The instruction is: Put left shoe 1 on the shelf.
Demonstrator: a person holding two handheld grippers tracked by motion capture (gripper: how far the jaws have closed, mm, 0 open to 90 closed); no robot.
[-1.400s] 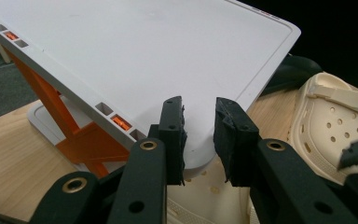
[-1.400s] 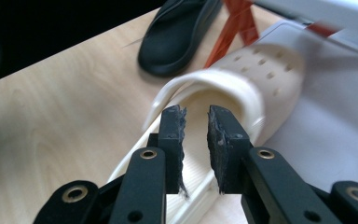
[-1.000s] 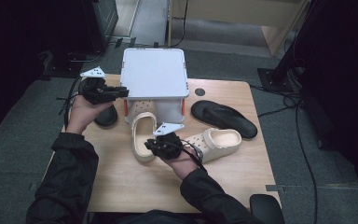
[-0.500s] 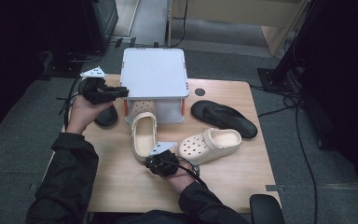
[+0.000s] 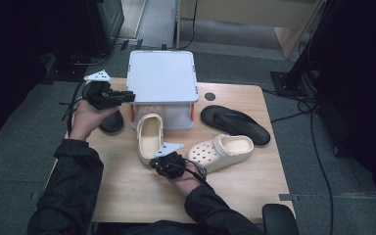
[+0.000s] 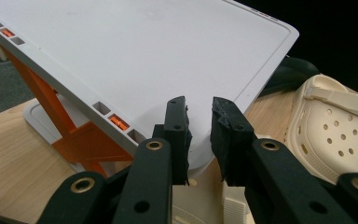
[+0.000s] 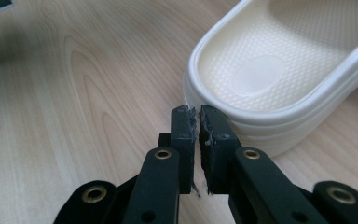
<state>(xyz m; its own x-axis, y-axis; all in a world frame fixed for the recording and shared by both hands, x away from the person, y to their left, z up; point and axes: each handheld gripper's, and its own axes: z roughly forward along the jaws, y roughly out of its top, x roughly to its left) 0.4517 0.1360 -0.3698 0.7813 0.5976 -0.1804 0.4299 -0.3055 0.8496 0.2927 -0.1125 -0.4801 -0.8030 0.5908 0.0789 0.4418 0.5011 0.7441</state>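
A white shelf (image 5: 162,78) on orange legs stands at the table's back. One cream clog (image 5: 149,137) lies with its toe under the shelf. A second cream clog (image 5: 223,152) lies to its right. My right gripper (image 5: 155,164) sits low by the first clog's heel (image 7: 279,70). In the right gripper view its jaws (image 7: 194,112) have just been closing and stand nearly together with nothing between them. My left gripper (image 5: 129,95) hovers at the shelf's left edge. In the left gripper view its jaws (image 6: 199,103) stand slightly apart over the shelf top (image 6: 135,51), holding nothing.
A black sandal (image 5: 235,125) lies at the right beyond the second clog (image 6: 335,130). Another black shoe (image 5: 111,122) sits under my left hand. The wooden table (image 5: 127,196) is bare in front of the clogs. Cables run over the floor at the right.
My right gripper has come down and back toward the person, from above the two clogs to the table beside the left clog's heel. The left gripper has kept still.
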